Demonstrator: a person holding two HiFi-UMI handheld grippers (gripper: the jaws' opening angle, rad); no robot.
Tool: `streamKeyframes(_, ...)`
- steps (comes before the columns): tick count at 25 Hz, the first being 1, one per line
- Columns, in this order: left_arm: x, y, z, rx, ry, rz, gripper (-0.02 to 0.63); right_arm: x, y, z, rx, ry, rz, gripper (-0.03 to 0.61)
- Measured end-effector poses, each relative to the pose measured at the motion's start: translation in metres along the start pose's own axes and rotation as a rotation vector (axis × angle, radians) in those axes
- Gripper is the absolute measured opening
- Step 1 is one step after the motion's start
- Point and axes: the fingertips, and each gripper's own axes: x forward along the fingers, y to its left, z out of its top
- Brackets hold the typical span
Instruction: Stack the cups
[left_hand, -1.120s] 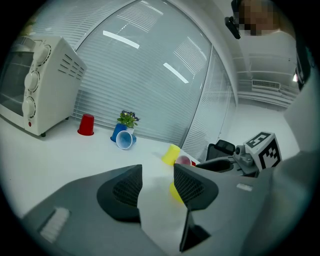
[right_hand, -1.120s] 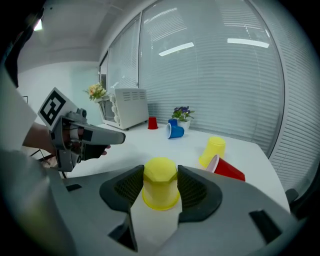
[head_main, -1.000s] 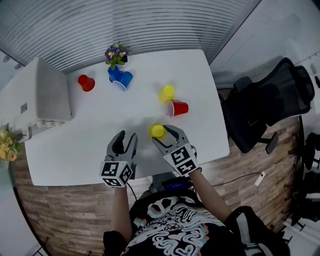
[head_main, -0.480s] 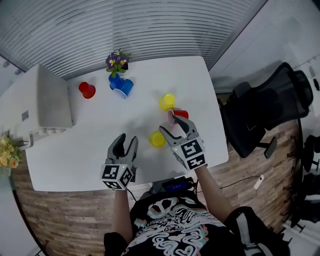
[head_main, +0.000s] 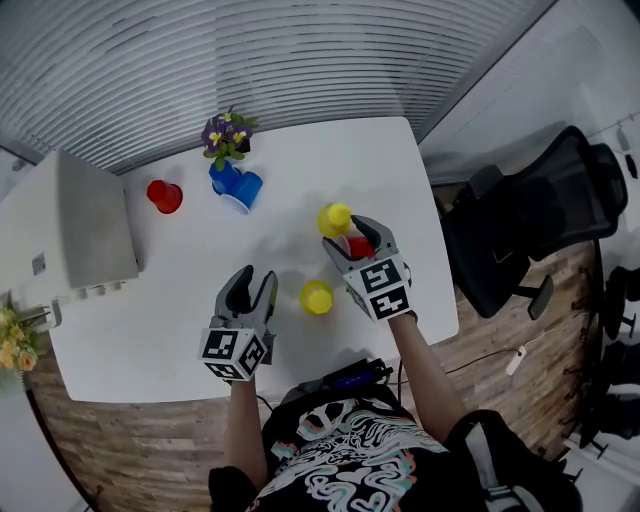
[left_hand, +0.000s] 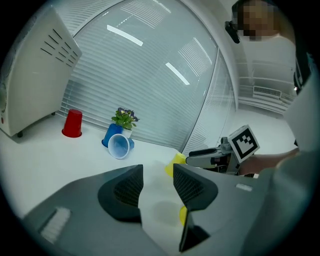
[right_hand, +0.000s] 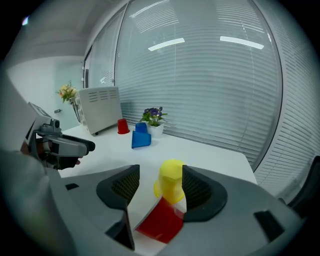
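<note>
White surface (head_main: 190, 270) under slatted blinds carries the scattered cups. The right gripper (head_main: 352, 238) is held over a red cup (right_hand: 161, 224) lying on its side. The cup is between the jaws, which have just been opening and stand wide, pads off it. Just beyond it an upturned yellow cup (right_hand: 172, 182) is seen; whether the two touch cannot be told. The left gripper (head_main: 252, 274) is kept near the front edge, jaws half apart with nothing between them. A second yellow cup (head_main: 317, 297) stands mouth down just to its right.

The step in hand is judged to be the taking of the red cup. It would be done well if the jaws were closed across the cup's wall near its middle, lightly enough that the thin plastic is not crushed. The cup would then have to be turned mouth down before being set over a yellow one. The yellow cup beyond could be knocked if the jaws were pushed further forward.

Further back, a far red cup (head_main: 163, 196) stands mouth down, and two blue cups (head_main: 240, 187) sit by a potted plant (head_main: 228, 130). A white appliance (head_main: 85, 215) fills the left corner, and an office chair (head_main: 540, 220) stands off the right edge. None of these is in the way.
</note>
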Motion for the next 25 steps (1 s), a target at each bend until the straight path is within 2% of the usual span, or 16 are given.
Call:
streamKeyframes(6, 0.012, 0.010, -0.002, -0.013, 0.015, -0.001, 0.172, 0.027, -0.017, -0.005, 0.013, 0.087, -0.032, 0.273)
streamKeyframes(10, 0.012, 0.016, -0.004, -0.020, 0.022, 0.007, 0.167, 0.035, -0.020, -0.012, 0.013, 0.132, -0.037, 0.227)
streamKeyframes(18, 0.002, 0.023, 0.001, -0.015, 0.003, 0.029, 0.164, 0.025, -0.007, 0.020, -0.013, 0.022, -0.034, 0.224)
streamKeyframes(25, -0.024, 0.025, 0.007, -0.008, -0.033, 0.061, 0.164, -0.003, 0.065, 0.048, -0.082, -0.054, 0.087, 0.225)
